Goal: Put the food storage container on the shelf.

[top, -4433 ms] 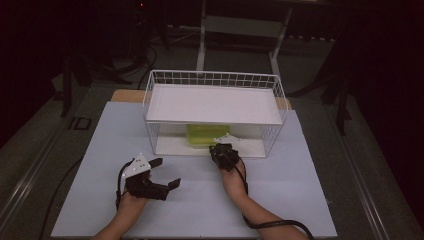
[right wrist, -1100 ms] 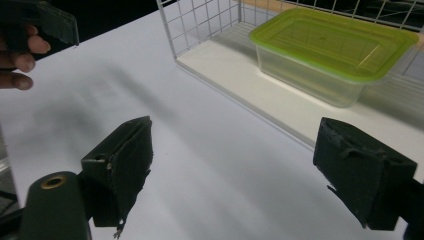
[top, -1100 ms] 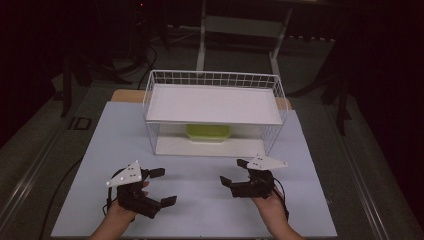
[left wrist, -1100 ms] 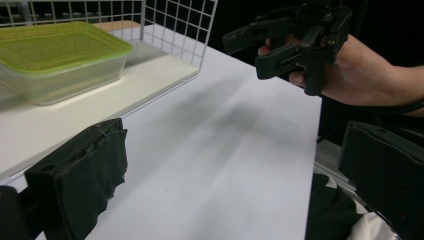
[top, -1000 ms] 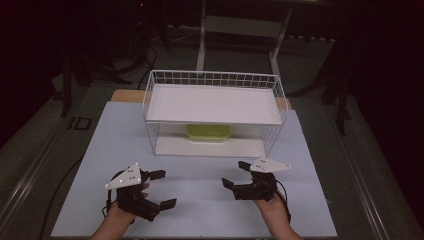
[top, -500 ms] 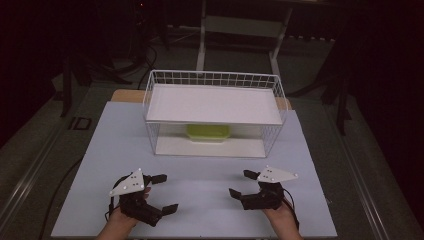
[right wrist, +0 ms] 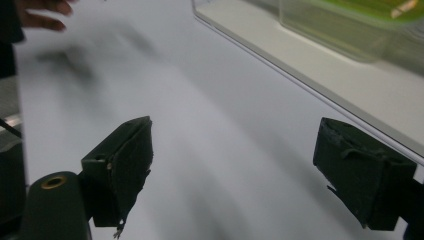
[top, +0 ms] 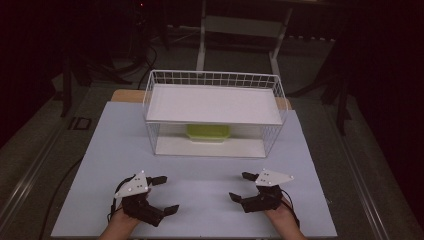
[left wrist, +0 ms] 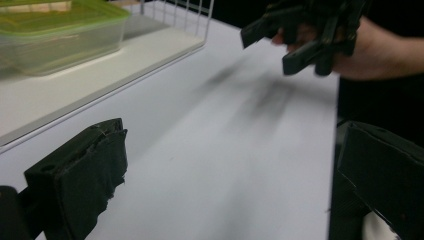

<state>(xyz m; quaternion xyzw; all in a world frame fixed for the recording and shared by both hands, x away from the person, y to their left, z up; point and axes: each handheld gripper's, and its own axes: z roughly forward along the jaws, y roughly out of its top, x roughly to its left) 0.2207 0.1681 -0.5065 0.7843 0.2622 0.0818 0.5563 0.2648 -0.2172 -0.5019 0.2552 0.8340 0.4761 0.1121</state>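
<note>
A: From the high view, where sits the green-lidded container [top: 208,132]?
B: On the lower shelf of the white wire rack [top: 214,80], under the flat white top board, at the far middle of the pale table sheet [top: 200,180]. Long axis running left to right.

A: And the grippers?
B: Both at the near edge, well apart from the rack. Left gripper [top: 161,194] at near left, jaws spread, nothing between. Right gripper [top: 243,186] at near right, likewise spread and empty. Container far and between the two; right one seemingly a touch nearer, though hard to call.

A: Left gripper view?
B: Black, rough-padded jaws wide apart over bare matte sheet. Container [left wrist: 55,35] at far left: clear plastic box, rounded corners, translucent green lid. Other hand with its gripper [left wrist: 310,32] blurred at upper right.

A: Right gripper view?
B: Again jaws wide apart, empty. Container [right wrist: 345,25] up at far right on the smooth white shelf.
</note>
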